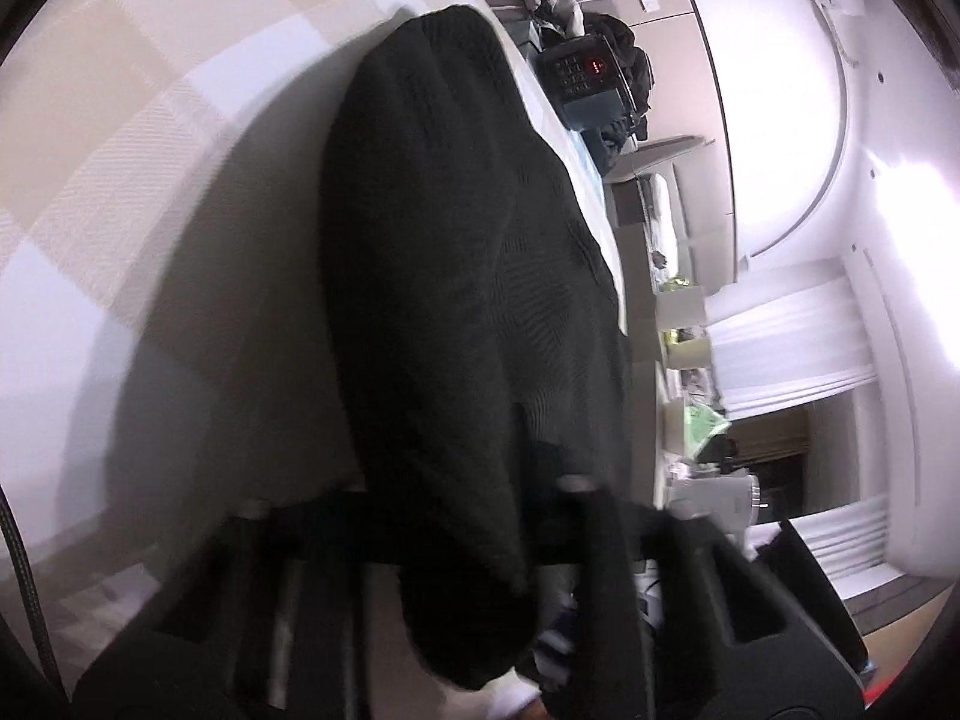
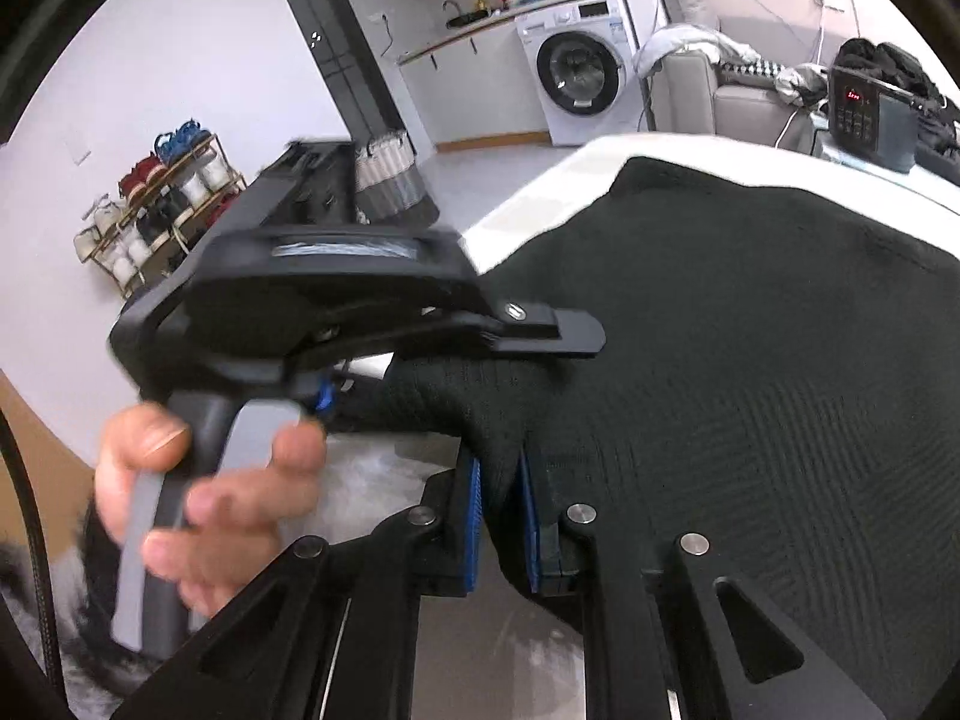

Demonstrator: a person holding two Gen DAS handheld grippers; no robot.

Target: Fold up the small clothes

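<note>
A black knitted garment (image 1: pixel 456 276) lies spread on the table, which has a pale checked cloth (image 1: pixel 150 150). In the right wrist view the garment (image 2: pixel 750 390) fills the right half. My right gripper (image 2: pixel 504 516) is shut, its blue pads (image 2: pixel 474 510) pinching a raised fold at the garment's near edge. My left gripper (image 2: pixel 558 333), held by a hand (image 2: pixel 210 492), reaches in from the left, its fingers closed on the same edge just beyond. In the left wrist view the cloth drapes over my left gripper (image 1: pixel 474 510) and hides its fingertips.
A dark device with a keypad and a red display (image 2: pixel 870 114) stands at the table's far side, clothes piled behind it. Beyond the table edge (image 2: pixel 540 204) are a washing machine (image 2: pixel 579 69), a shoe rack (image 2: pixel 156 204), a striped basket (image 2: pixel 390 180) and a sofa (image 2: pixel 708 90).
</note>
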